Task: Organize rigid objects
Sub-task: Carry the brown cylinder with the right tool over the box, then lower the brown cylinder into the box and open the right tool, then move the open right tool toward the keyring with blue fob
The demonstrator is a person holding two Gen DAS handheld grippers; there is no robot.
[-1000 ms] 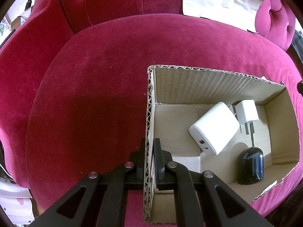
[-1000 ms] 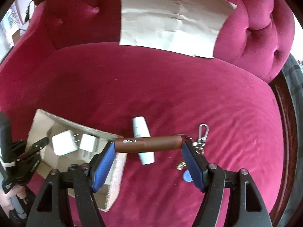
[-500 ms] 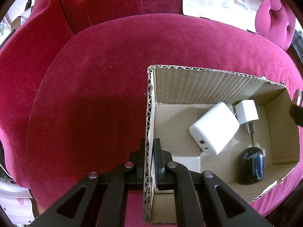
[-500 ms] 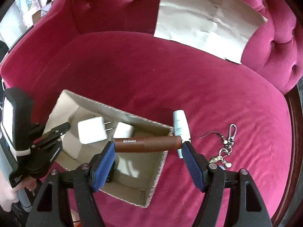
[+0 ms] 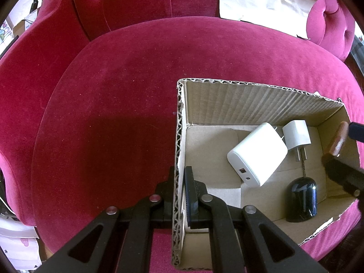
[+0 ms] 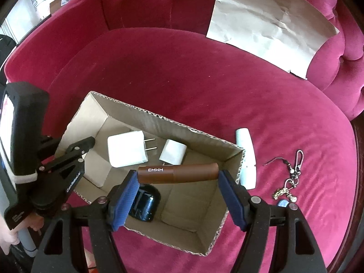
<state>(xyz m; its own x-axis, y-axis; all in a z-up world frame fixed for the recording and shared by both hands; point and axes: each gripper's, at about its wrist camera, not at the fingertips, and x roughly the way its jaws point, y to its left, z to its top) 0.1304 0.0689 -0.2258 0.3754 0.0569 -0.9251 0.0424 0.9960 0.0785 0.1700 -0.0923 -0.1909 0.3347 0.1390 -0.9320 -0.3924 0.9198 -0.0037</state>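
Red velvet sofa seat [image 6: 204, 86] carries everything; crumpled paper sheet [image 6: 268, 22] leans on the backrest, far right.

Cardboard box [image 6: 182, 126] sits open-topped on the seat, left of centre. Left gripper [image 5: 179, 182] has its jaws pinched shut on the box's left wall, one finger outside and one inside. Good: that pins the box on a soft, slippery cushion. Judgement: hold that clamp until the drop is done.

In the box: big white charger [image 6: 127, 151], small white plug [image 6: 173, 152], glossy black rounded object [image 6: 144, 207] at the near side, partly hidden behind the blue pad in the right wrist view.

Right gripper [image 6: 178, 188] has jaws set wide, clamped end-to-end on the brown cylinder [image 6: 178, 173] marked EMWM. The cylinder is level and hangs over the box opening, toward its right half; in the left wrist view it shows at the box's right wall.

Step in hand, as I read it: place the cylinder in the box.
- Lower toward the bare floor on the right; keep off the black object.
- Keep it level; an end grip can let it pivot.
- Open only once it's low; it will roll.

Outside the box, right: white tube [image 6: 246, 159] just beside the wall, keychain [image 6: 290, 177] further right. Probably next.
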